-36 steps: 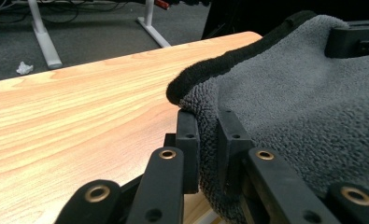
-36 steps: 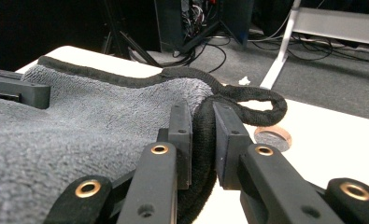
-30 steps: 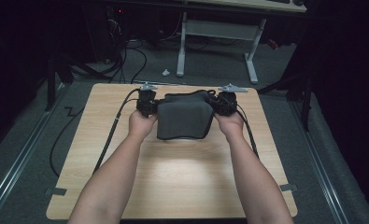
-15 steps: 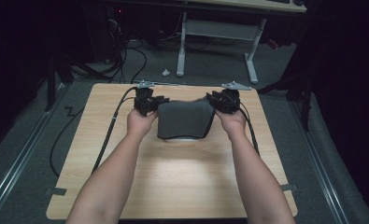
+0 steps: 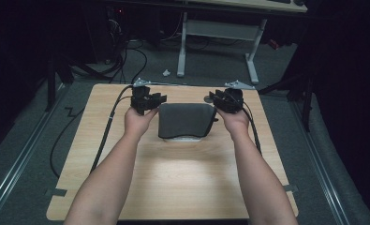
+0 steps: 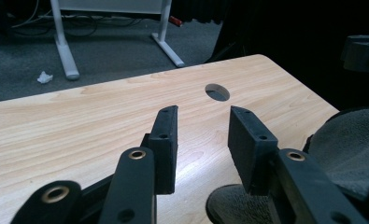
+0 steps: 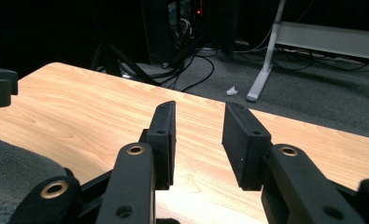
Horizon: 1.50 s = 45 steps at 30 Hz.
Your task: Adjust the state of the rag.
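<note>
Both grippers, left [image 5: 151,99] and right [image 5: 221,99], have jaws apart, holding nothing.
My grey cloth [image 5: 186,120] lies folded between them on the far table [image 5: 173,178], seemingly just beside each.

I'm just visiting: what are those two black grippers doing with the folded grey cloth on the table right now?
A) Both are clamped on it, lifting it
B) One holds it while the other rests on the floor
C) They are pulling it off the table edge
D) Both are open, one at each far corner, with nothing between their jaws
D: the left gripper and right gripper each show a clear gap with only bare table between the jaws, and the folded grey cloth lies flat between them.
</note>
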Tool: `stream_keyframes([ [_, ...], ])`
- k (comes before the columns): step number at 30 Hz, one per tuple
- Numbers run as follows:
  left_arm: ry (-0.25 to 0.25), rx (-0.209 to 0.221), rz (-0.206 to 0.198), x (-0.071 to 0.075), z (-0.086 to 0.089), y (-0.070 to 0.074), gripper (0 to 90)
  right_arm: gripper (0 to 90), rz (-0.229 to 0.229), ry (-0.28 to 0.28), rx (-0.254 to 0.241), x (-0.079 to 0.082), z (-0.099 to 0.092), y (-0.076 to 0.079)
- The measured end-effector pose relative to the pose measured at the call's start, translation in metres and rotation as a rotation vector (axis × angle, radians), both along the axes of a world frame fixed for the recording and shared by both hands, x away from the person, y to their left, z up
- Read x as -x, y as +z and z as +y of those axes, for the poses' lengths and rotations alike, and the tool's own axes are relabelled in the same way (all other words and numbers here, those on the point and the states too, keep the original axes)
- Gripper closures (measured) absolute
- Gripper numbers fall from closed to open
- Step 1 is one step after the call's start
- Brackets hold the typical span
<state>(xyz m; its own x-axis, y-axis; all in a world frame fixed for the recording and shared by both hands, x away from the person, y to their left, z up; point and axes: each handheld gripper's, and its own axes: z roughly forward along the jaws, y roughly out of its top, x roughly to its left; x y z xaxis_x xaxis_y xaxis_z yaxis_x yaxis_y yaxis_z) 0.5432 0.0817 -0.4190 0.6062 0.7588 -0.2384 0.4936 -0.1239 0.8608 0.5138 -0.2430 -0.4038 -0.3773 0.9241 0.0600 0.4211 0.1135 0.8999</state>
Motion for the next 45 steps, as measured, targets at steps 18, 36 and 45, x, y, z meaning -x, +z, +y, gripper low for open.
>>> stream_keyframes([
  [18, 0.069, 0.002, -0.097, 0.050, 0.047, 0.007, 61.3, 58.9, -0.066, -0.022, 0.033, 0.051, -0.020, 0.008],
  [36, 0.048, 0.006, -0.140, 0.106, 0.069, 0.003, 56.8, 47.4, -0.110, -0.010, 0.093, 0.104, -0.020, 0.007],
  [45, -0.009, -0.032, -0.137, 0.150, 0.075, -0.013, 52.2, 39.3, -0.121, 0.043, 0.188, 0.148, -0.016, -0.004],
])
